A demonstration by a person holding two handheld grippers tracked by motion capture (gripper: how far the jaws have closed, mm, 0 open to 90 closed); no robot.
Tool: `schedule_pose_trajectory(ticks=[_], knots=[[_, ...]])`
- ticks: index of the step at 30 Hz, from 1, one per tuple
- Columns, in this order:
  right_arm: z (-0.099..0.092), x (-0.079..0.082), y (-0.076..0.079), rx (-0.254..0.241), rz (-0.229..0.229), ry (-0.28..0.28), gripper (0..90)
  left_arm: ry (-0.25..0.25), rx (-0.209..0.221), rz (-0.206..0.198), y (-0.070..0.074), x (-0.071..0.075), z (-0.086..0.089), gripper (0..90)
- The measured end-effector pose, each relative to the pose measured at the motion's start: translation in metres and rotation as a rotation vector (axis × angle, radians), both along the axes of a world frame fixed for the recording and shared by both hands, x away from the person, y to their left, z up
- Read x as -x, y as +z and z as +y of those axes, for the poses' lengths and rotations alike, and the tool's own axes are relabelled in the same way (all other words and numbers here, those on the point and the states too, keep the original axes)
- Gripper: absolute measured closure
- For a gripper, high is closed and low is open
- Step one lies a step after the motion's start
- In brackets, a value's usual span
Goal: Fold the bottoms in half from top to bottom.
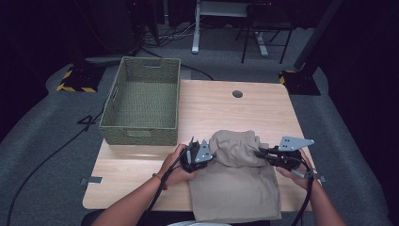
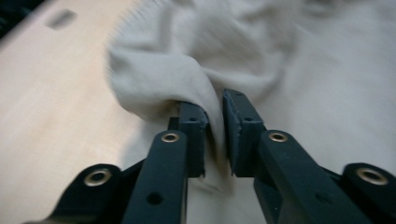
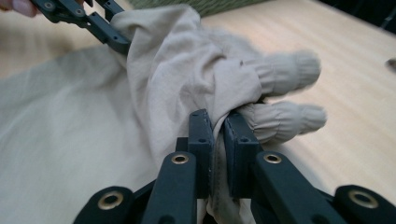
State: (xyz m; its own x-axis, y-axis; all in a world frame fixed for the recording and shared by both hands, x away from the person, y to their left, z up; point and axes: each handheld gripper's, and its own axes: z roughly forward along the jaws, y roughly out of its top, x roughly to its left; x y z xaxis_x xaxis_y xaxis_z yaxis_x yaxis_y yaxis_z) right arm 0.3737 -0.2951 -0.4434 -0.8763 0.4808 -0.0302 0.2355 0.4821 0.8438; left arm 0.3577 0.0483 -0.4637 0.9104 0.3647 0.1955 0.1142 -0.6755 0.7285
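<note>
A beige garment (image 1: 235, 183) lies on the wooden table (image 1: 211, 108) near its front edge, with its far part bunched up and lifted. My left gripper (image 1: 210, 149) is at the bunch's left side and, in the left gripper view, my left gripper (image 2: 215, 126) has its jaws pinching a fold of the garment (image 2: 187, 60). At the bunch's right side, my right gripper (image 1: 258, 153) is shut on the cloth; in the right gripper view, the jaws of my right gripper (image 3: 218, 135) clamp the garment (image 3: 177, 70) beside two ribbed cuffs (image 3: 289, 70). The left gripper (image 3: 112, 35) shows at the top left there, also on the cloth.
A green woven basket (image 1: 139, 127) stands at the table's back left, open and with nothing inside. A round cable hole (image 1: 237, 94) sits near the far edge. Bare wood lies between the basket and the garment. Chair and desk legs stand on the floor beyond.
</note>
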Motion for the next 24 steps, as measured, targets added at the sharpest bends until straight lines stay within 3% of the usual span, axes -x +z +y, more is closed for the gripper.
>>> schedule_pose_trajectory(ticks=[4,8,10,18,24], knots=[[-0.001,0.013,-0.015,0.065,0.054,0.043,81.8,-0.017,-0.028,0.071,-0.012,0.005,0.001,80.1],[-0.001,0.018,-0.026,0.102,0.099,0.037,81.7,-0.011,-0.059,0.102,-0.021,0.006,0.000,81.8],[0.002,0.022,-0.032,0.163,0.106,0.037,81.5,-0.003,-0.079,0.114,-0.025,0.007,-0.001,82.1],[0.003,0.022,-0.046,0.167,0.143,-0.005,81.8,0.036,-0.087,0.116,-0.027,-0.004,-0.007,85.4],[0.001,0.013,-0.049,0.143,0.137,-0.076,81.8,0.079,-0.102,0.108,-0.027,-0.030,-0.014,85.3]])
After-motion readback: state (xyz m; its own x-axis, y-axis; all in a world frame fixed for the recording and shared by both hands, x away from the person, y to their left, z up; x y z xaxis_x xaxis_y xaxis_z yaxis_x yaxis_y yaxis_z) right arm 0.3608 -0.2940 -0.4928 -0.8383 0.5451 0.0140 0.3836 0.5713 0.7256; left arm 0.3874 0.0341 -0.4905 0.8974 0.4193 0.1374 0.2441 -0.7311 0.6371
